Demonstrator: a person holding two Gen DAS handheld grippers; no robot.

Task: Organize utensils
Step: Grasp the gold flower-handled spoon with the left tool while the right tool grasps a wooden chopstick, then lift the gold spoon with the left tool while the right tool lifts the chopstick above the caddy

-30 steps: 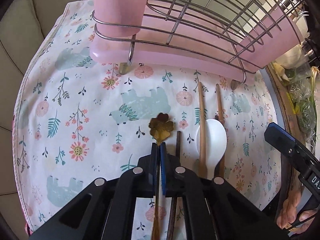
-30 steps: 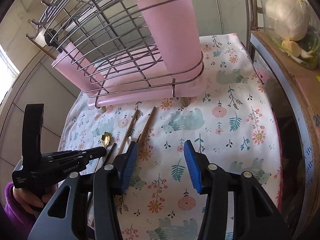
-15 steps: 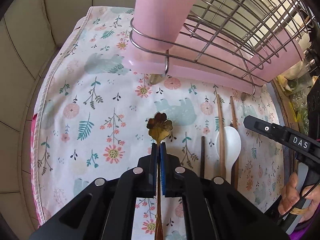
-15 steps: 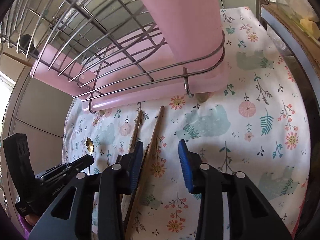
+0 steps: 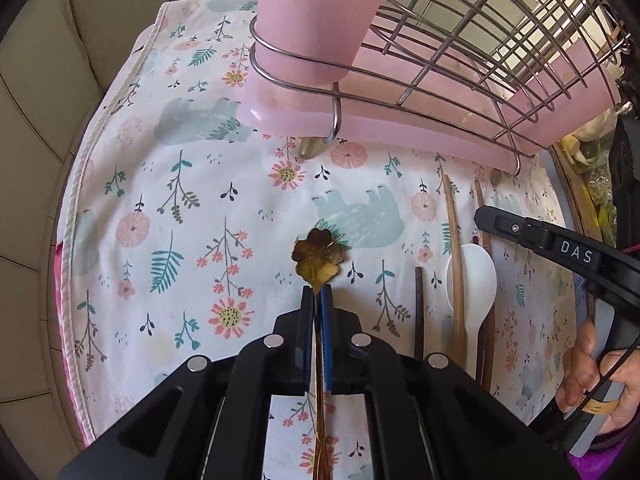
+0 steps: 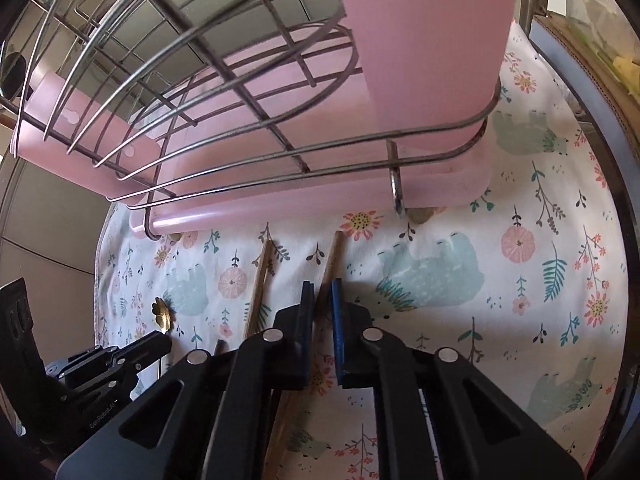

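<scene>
- Utensils: gold spoon (image 5: 319, 259) clamped by its thin handle in left gripper (image 5: 318, 300), bowl lifted above the patterned cloth (image 5: 168, 208); chopstick (image 6: 334, 258) pinched between the pads of right gripper (image 6: 320, 296), jaws just closed onto it.
- Handling, judged: light, rigid, smooth; slender shafts prone to pivoting or slipping. Best held mid-shaft, squarely across the pads.
- Left wrist view only: white spoon (image 5: 476, 280) lying across other chopsticks, plus a hand (image 5: 600, 372).
- Right wrist view only: chopstick grip; underside of wire rack (image 6: 224, 92) with pink holder (image 6: 424, 40).
</scene>
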